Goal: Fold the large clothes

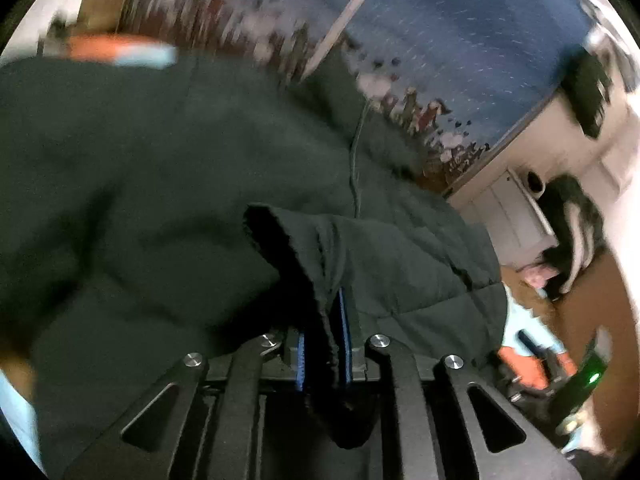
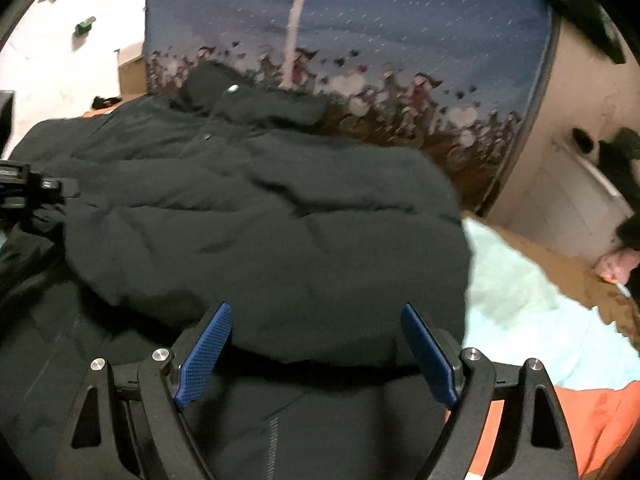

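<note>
The dark padded jacket point(image 2: 256, 216), bulky, soft and likely slippery, lies heaped on the orange-and-pale-blue bed cover point(image 2: 532, 308), its cuff pinched between the left gripper point(image 1: 324, 344) pads, while the right gripper point(image 2: 316, 352) hangs spread and empty above its near hem, best gripped at seams.

Dark jacket point(image 2: 256, 216) bulks ahead, blue backdrop point(image 2: 400, 20) behind — open bedding point(image 2: 520, 312) right.
</note>
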Motion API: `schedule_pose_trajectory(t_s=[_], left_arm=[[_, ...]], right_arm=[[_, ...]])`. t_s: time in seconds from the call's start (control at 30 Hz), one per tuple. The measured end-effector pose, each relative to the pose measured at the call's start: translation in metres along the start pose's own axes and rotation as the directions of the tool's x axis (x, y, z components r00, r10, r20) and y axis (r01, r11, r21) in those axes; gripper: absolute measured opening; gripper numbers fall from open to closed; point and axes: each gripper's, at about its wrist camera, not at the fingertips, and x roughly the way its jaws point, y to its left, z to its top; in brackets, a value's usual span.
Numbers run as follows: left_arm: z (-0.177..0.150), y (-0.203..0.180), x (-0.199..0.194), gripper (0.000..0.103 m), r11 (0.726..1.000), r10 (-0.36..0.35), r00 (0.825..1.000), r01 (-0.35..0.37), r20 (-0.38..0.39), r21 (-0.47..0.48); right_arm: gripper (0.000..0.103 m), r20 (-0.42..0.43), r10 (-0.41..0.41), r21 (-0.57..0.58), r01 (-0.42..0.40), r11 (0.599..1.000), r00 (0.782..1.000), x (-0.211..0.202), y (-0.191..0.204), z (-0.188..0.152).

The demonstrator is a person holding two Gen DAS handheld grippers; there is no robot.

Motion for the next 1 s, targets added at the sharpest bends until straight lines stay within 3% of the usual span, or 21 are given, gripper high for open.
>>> schedule_pose_trajectory(t_s=[0.1,0.2,0.4,0.53,0.73,0.87,0.93,1.0], left_arm=[[0.01,-0.007,-0.02,0.01,0.991,0.076,0.992,-0.086,0.099,0.104],[0.017,0.003,-0.024,0.01,0.98,0.149,0.979,-0.165,0.138,0.115],[0.009,0.036,0.011,0.01,0.96,0.246,0.967,-0.252,0.061,0.121],[-0.001,0.05,0.028,0.01,0.954,0.274,0.961,-0.275,0.027,0.118],[-0.006,0.057,0.036,0.011,0.945,0.297,0.955,-0.295,0.006,0.145],[-0.007,0.058,0.031,0.021,0.943,0.309,0.951,-0.309,0.018,0.126],[-0.006,0.058,0.024,0.033,0.938,0.332,0.943,-0.332,0.023,0.094],[-0.004,0.058,0.015,0.035,0.943,0.326,0.945,-0.326,0.017,0.069]], right_arm=[[0.086,0.052,-0.043,0.046,0.041,0.998,0.998,-0.004,-0.013,0.009],[0.086,0.045,-0.079,0.078,0.075,0.994,0.996,0.006,-0.023,0.016],[0.086,-0.016,0.008,0.094,-0.007,0.996,1.0,0.04,-0.029,0.021],[0.086,-0.087,0.083,0.078,-0.076,0.994,0.993,0.065,-0.021,0.015],[0.089,-0.162,0.125,0.092,-0.111,0.99,0.979,0.093,-0.018,0.007],[0.09,-0.19,0.119,0.089,-0.103,0.991,0.975,0.096,-0.018,0.007],[0.09,-0.19,0.101,0.086,-0.086,0.993,0.977,0.092,-0.017,0.009],[0.09,-0.179,0.081,0.096,-0.065,0.993,0.98,0.084,-0.015,0.012]])
